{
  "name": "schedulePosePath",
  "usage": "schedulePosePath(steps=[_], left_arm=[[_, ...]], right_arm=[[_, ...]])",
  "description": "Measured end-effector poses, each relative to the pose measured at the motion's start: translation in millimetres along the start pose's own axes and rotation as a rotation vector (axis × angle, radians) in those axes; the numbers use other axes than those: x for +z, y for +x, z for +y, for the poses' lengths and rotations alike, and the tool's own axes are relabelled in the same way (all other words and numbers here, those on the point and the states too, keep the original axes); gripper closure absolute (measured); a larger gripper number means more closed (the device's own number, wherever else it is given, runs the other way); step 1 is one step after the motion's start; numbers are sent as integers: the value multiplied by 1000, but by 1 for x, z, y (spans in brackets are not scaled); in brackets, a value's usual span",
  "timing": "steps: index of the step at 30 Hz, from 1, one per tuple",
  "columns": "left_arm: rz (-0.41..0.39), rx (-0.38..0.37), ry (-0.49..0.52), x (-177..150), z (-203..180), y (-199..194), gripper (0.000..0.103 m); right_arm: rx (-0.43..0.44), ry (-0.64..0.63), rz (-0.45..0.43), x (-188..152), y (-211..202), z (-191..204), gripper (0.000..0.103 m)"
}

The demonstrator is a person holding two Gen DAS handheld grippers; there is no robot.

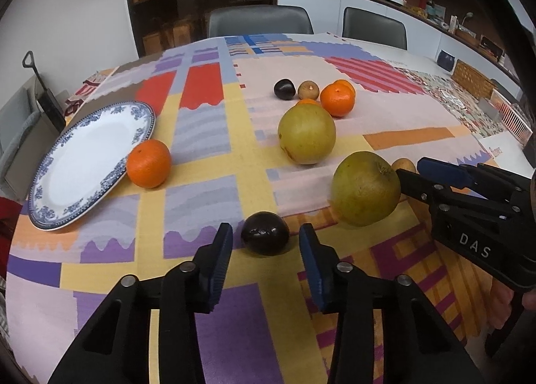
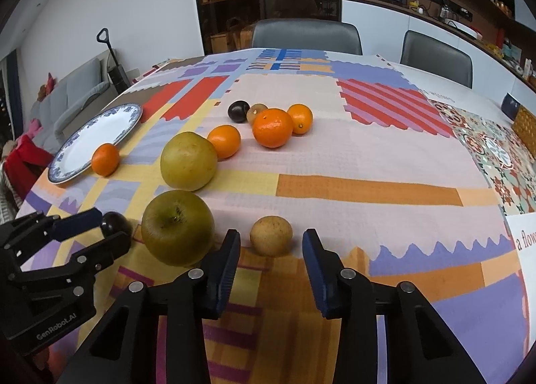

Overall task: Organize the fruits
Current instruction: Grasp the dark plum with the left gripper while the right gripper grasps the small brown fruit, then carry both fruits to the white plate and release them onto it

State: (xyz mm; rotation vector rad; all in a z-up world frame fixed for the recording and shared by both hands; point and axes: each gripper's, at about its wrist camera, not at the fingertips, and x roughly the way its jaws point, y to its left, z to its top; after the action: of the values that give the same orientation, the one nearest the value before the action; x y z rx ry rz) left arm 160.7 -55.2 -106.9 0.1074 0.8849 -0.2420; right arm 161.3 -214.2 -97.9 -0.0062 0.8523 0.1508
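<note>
My left tool (image 1: 265, 243) is open, jaws straddling nothing yet. The near dark plum (image 1: 265, 237) sits dead ahead at 12 o'clock, right at the fingertip line and centred in the gap; contact I can't confirm. It's roundish with a slightly wider left-right axis, which fits across the opening as it stands.

My right tool (image 2: 271, 245) is open too. The small tan fruit (image 2: 271, 235) lies at 12 o'clock between its tips, same geometry. The near green pear (image 2: 178, 227) sits at 10 o'clock from that tool, just beside the left finger, so closing there looks tight on that side.

Outward from the left tool: the second green pear (image 1: 306, 134) is at 12–1 o'clock, further up the worktop (image 1: 214, 166). The lone mandarin (image 1: 148, 163) is at 10–11 o'clock, touching the rim of the blue-and-white plate (image 1: 53, 220). The plate is empty and lies at 10 o'clock, well apart from my left tool. The far cluster (image 1: 315, 92) of mandarins, a dark plum and a tan fruit sits at 12 o'clock, well beyond.

Judgement: the left tool is nearer the plate and is already lined up on the plum. A straight push forward, then close, then carry toward 10 o'clock.
</note>
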Motion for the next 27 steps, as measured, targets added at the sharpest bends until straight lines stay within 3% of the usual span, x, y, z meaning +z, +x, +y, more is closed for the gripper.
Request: schedulePosePath(steps=[6, 16, 27], left_arm=[[3, -2, 3, 0, 0, 3, 72], [2, -4, -1, 0, 1, 1, 73], [-62, -8, 4, 6, 2, -24, 73]], right_arm=[[7, -4, 9, 2, 4, 0, 74], [5, -7, -1, 2, 4, 1, 74], [-2, -25, -48, 5, -19, 5, 74]])
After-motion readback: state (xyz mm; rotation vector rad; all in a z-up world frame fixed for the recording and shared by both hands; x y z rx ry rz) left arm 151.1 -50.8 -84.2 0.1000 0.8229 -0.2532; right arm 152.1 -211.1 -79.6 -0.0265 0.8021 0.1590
